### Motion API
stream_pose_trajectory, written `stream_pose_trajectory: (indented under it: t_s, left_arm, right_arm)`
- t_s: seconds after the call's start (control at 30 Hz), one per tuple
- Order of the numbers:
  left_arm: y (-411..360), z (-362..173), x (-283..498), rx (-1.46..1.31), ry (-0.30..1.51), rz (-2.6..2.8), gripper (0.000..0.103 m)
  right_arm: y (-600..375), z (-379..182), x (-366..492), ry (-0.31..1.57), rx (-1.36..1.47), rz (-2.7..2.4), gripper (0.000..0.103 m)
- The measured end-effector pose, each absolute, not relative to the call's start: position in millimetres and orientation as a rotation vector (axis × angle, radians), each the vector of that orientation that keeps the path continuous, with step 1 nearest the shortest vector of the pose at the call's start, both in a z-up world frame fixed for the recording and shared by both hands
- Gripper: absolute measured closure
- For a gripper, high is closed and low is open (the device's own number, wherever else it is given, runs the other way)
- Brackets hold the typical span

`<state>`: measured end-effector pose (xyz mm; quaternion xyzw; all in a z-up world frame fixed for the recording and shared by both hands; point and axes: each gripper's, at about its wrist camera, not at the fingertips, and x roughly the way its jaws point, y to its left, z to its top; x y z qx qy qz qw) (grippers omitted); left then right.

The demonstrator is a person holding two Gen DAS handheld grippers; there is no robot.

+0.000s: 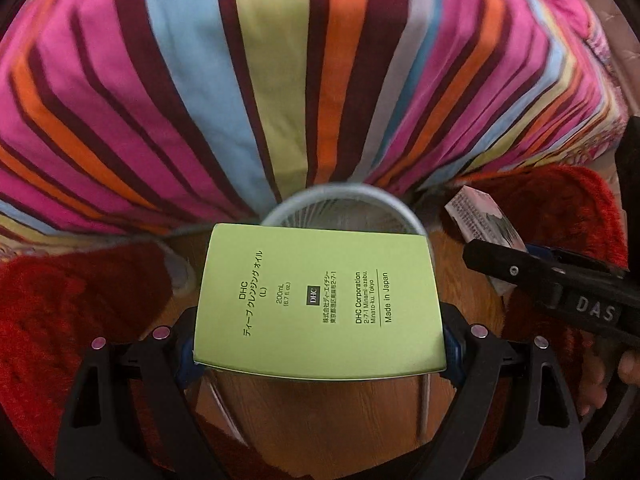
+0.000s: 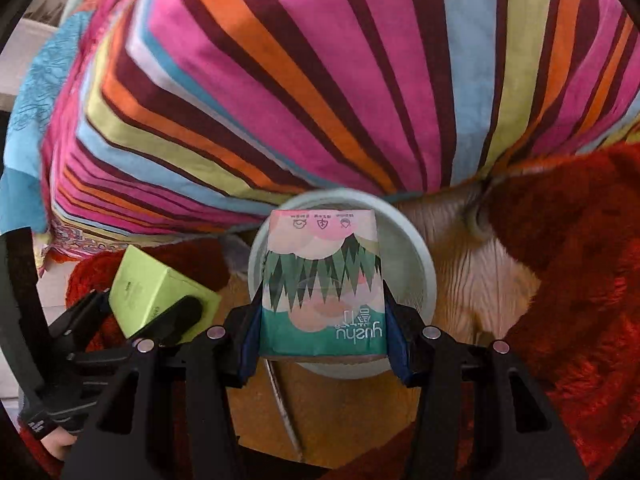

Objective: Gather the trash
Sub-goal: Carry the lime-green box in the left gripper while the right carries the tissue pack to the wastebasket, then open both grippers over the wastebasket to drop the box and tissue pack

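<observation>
The left gripper (image 1: 320, 344) clamps a green DHC box (image 1: 320, 300); the right gripper (image 2: 324, 344) grips a printed tissue pack (image 2: 322, 284) — both poised above a pale round bin (image 2: 416, 248) on the wood floor (image 2: 472, 280), its contents hidden — beside a striped bedspread (image 2: 320, 80).

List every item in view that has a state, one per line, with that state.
Green DHC box: clamped in left gripper, held above bin.
Illustrated carton: clamped in right gripper, held above bin.
Waste bin: upright on wooden floor, open-topped, contents hidden.
Striped bedspread: draped over bed edge.
</observation>
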<state>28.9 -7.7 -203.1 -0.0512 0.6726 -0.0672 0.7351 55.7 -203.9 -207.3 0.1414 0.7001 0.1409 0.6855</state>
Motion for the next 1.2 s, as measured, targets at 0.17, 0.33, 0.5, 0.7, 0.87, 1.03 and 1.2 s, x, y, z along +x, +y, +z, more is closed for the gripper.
stream_pose_trajectory:
  t_s: [0.17,0.33,0.5,0.7,0.87,1.03,1.2]
  left_arm:
    - [-10,-233,37,-0.133,1.582,-0.143,0.018]
    - [-10,-255,41,-0.159,1.654,-0.142,0.018]
    - [-8,-275,44,-0.211,1.730,-0.124,0.018]
    - [-8,-292,44,-0.222,1.798,-0.079,0.016]
    - [-6,-291,43,-0.248,1.779,-0.066,0.011]
    - [-10,-289,43,-0.238,1.781,-0.075,0.011]
    - [-8,-284,44,-0.244,1.764,-0.069,0.011]
  right_arm:
    - [-205,-243,58,1.682,0.405,0.287,0.054]
    - [-203,-270,62,1.771,0.484,0.246,0.054]
    - [-197,-292,65,1.826,0.468,0.209,0.054]
    - [-203,-299,63,1.822,0.515,0.184,0.018]
    - [-208,-301,64,1.813,0.555,0.149,0.016]
    - [-203,-296,66,1.804,0.519,0.157,0.016]
    - [-204,-296,67,1.795,0.527,0.145,0.016]
